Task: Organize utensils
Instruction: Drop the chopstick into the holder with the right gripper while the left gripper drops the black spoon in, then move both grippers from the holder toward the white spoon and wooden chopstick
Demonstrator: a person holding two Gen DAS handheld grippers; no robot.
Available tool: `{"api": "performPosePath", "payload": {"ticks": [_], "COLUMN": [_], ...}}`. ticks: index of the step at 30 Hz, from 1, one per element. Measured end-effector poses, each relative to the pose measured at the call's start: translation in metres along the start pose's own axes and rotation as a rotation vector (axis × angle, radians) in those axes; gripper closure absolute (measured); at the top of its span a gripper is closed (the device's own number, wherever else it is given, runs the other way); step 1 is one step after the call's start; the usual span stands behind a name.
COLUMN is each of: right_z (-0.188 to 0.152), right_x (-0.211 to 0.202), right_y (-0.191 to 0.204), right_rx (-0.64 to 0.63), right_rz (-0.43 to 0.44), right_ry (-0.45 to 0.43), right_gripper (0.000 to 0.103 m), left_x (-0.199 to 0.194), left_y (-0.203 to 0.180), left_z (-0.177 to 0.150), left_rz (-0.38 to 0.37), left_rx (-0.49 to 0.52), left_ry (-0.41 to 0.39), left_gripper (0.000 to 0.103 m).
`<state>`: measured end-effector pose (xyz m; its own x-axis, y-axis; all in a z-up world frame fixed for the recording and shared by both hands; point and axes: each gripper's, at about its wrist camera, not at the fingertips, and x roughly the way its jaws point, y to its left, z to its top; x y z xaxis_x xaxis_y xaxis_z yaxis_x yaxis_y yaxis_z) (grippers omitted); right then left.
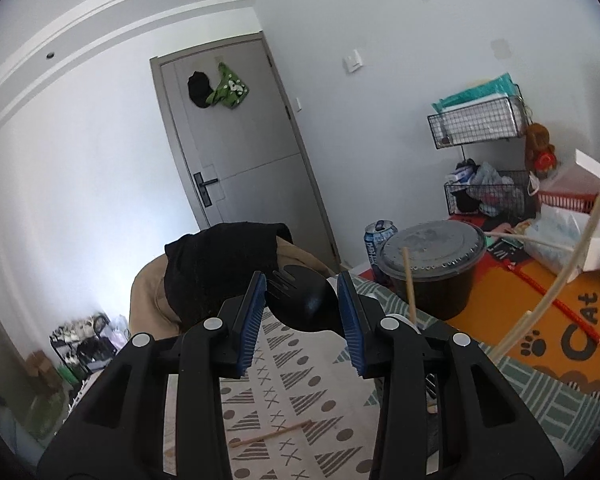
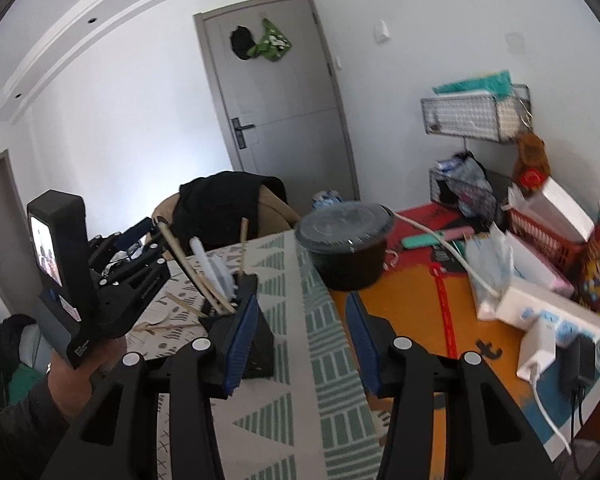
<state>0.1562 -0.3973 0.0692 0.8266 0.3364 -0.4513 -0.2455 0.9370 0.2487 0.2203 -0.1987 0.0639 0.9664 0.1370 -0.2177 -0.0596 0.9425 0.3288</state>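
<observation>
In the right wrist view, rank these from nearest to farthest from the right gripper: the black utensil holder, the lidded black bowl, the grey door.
From the right gripper:
1. Black utensil holder, just beside the left finger.
2. Lidded black bowl, ahead, slightly right, on the table.
3. Grey door, far back on the wall.

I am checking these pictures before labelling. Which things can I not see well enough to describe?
- Spork, left wrist view: handle hidden behind the left gripper's fingers.
- Utensil holder, right wrist view: partly covered by a finger; its contents blur together.
- Can, left wrist view: label too small, partly behind the black bowl.
- Right gripper: nothing between its fingers.
</observation>
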Motion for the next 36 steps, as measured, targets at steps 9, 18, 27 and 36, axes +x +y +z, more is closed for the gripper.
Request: {"api": "performPosePath", "payload": {"ticks": [9,18,27,36], "right_z": [-0.01,-0.014,-0.021,-0.032], "right_x": [0.003,0.009,0.022,0.036], "right_y": [-0.013,-0.006,0.019,0.057], "right_rx": [0.025,0.019,-0.008,-0.06], "right_rz": [-0.005,0.014,0.058,0.115], "right_ry": [0.011,0.025,0.062,0.106], "right_gripper": [0.057,0.057,0.055,0.048], "left_x": [-0.004,-0.004,-0.006,-0.012], "left_y": [-0.01,0.021,0.072,0.137], "left_z": [0.002,-0.001,-0.023,-0.056], "left_rz": [-0.081,-0.129,-0.077,0.025], "left_rx": [0.009,-0.11,-0.21,-0.311], "left_ry": [0.011,0.048,0.115,0.194], "left_gripper": [0.061,0.047,0.03,0.012]}}
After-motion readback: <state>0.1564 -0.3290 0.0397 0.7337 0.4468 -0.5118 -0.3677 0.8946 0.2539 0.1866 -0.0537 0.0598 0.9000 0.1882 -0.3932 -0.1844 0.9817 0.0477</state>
